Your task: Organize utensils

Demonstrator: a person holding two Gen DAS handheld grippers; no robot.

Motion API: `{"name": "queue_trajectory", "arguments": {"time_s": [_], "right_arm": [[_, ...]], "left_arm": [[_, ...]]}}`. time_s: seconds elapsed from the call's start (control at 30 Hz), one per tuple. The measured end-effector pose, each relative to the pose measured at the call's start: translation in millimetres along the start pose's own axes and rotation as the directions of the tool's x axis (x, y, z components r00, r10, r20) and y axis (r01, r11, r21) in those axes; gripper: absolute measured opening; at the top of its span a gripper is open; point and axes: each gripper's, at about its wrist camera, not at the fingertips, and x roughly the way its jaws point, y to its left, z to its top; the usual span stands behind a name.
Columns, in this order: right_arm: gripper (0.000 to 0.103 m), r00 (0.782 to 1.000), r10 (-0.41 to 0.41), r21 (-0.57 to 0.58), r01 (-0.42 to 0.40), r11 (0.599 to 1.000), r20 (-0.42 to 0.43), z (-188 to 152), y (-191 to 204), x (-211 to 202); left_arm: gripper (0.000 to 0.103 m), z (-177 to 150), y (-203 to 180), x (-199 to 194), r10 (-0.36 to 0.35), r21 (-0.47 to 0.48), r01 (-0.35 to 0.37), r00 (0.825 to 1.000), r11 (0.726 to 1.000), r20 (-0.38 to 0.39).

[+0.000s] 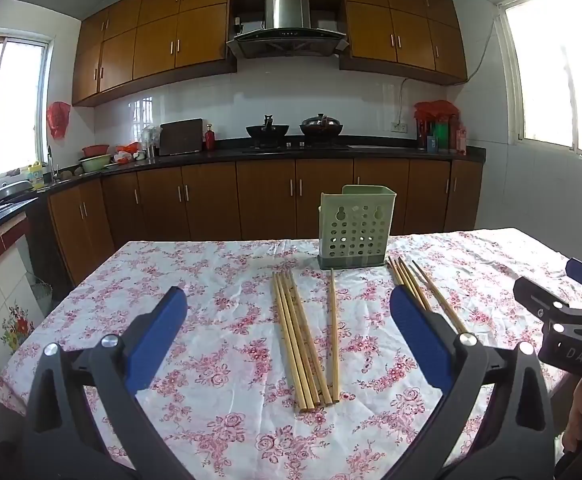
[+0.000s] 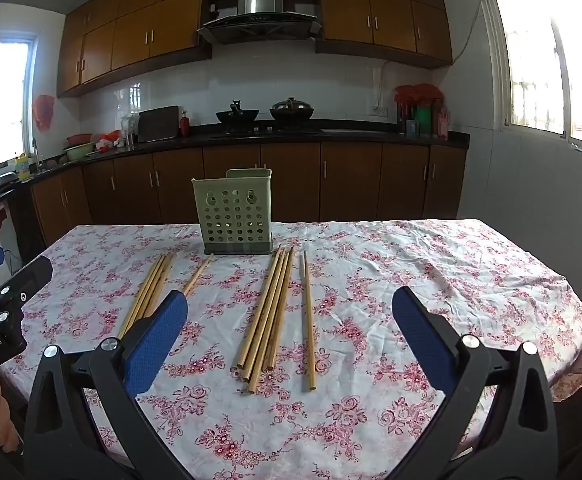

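A green perforated utensil holder [image 1: 355,229] [image 2: 235,212] stands upright at the far middle of the table. Two groups of wooden chopsticks lie flat in front of it. The left group [image 1: 299,340] [image 2: 149,296] has a bundle and one single stick [image 1: 333,332] beside it. The right group [image 1: 423,292] [image 2: 269,316] also has a single stick [image 2: 308,320] on its right. My left gripper [image 1: 289,336] is open above the left group. My right gripper [image 2: 291,340] is open above the right group. Both are empty.
The table has a floral cloth [image 1: 211,320] [image 2: 431,272]; its edges fall off left, right and far. The right gripper's body [image 1: 563,312] shows at the right of the left wrist view, the left one's body [image 2: 3,308] at the left of the right wrist view. Kitchen cabinets [image 2: 291,180] stand behind.
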Motion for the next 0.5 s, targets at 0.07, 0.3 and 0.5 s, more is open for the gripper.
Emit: {"name": "queue_trajectory", "arguments": {"time_s": [0.07,0.3,0.5], "right_arm": [[0.101,1.0,0.0,0.0,0.0,1.0,0.0,0.0,0.0,0.0],[0.101,1.0,-0.001,-0.001,0.001,1.0,0.0,-0.2,0.2,0.0],[0.101,1.0,-0.001,-0.001,0.001,1.0,-0.001,0.2,0.3,-0.2]], "left_arm": [[0.099,0.0,-0.7,-0.4,0.0,-0.001,0.0,1.0,1.0,-0.001],[0.099,-0.1,0.5,0.3,0.0,-0.002,0.0,1.0,1.0,-0.003],[0.099,-0.1,0.5,0.3,-0.001,-0.003,0.001,1.0,1.0,-0.003]]}}
